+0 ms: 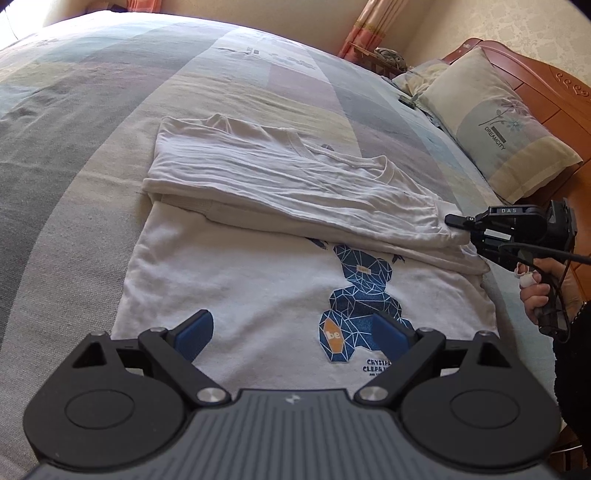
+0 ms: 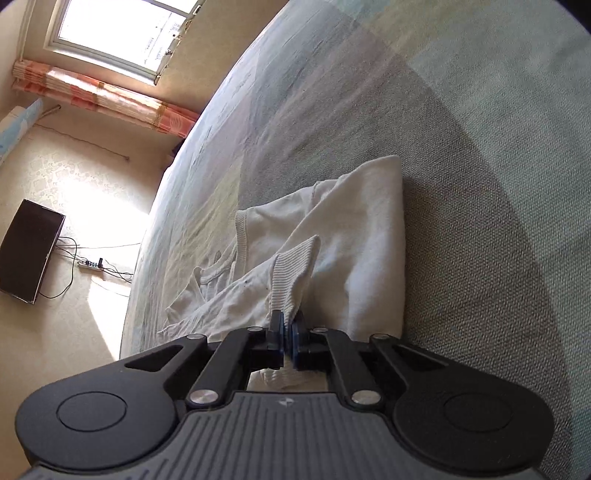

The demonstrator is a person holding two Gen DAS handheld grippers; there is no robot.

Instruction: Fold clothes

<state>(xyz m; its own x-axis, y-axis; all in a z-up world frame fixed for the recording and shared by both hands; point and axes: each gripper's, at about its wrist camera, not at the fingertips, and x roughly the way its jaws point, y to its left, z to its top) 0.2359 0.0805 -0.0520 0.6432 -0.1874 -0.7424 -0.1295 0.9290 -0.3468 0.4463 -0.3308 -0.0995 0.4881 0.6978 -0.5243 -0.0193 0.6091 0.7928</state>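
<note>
A white T-shirt [image 1: 236,273] with a blue geometric bear print [image 1: 364,306] lies on the bed, its upper part folded down over its middle. My left gripper [image 1: 295,332] hovers open above the shirt's lower part, blue pads wide apart with nothing between them. My right gripper [image 1: 456,221] is at the shirt's right side, held by a hand [image 1: 537,291]. In the right wrist view that gripper [image 2: 287,325] is shut on the T-shirt's [image 2: 354,251] ribbed edge [image 2: 291,273], and the cloth stretches away from the pads.
The bed cover [image 1: 92,122] is a pastel patchwork with free room left and beyond the shirt. Pillows [image 1: 498,122] lean on a wooden headboard [image 1: 554,85] at the right. The right wrist view shows a window [image 2: 118,26], curtains [image 2: 107,99], a black box [image 2: 29,251] and a power strip [image 2: 92,264].
</note>
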